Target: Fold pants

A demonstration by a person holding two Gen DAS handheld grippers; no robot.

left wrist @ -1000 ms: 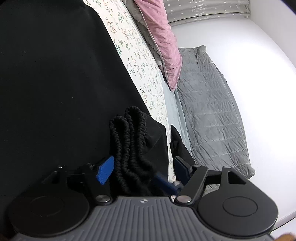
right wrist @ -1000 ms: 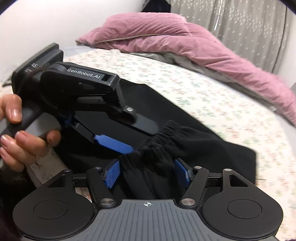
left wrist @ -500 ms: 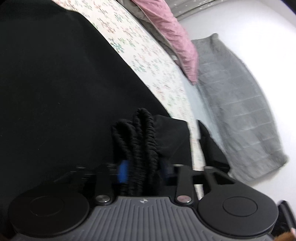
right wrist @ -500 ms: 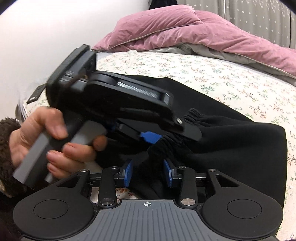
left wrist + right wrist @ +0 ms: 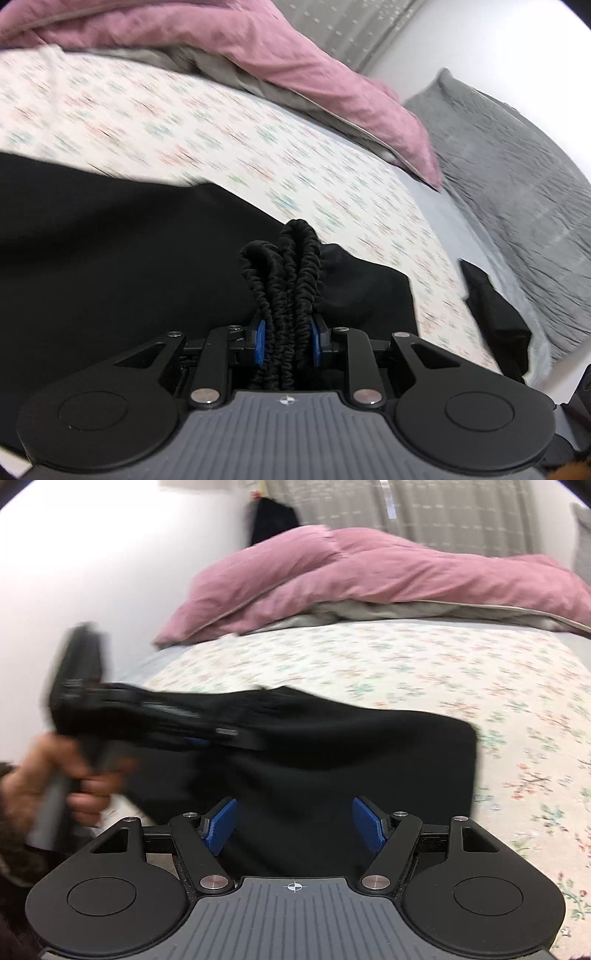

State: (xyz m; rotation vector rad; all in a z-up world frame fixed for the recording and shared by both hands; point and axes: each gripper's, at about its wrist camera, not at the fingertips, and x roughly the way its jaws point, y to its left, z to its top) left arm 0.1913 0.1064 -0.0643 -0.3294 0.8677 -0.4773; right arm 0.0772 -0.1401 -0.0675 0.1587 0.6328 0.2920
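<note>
**Pants gathered at waistband; fold only partly under way**

The left gripper [image 5: 287, 341] is clamping the bunched elastic waistband [image 5: 286, 273] of the black pants [image 5: 110, 236], low centre in its own view. The right gripper [image 5: 294, 823] is standing with jaws spread, grasping nothing, over dark cloth. The pants are lying across the floral bedsheet [image 5: 406, 657], mid-frame in the right view. Judgement: a first doubling appears made; flattening and further folds are remaining.

A pink duvet [image 5: 369, 579] is occupying the upper frame, well apart. A grey quilt [image 5: 517, 155] is lying at right. Motion blur is obscuring finer detail.
</note>
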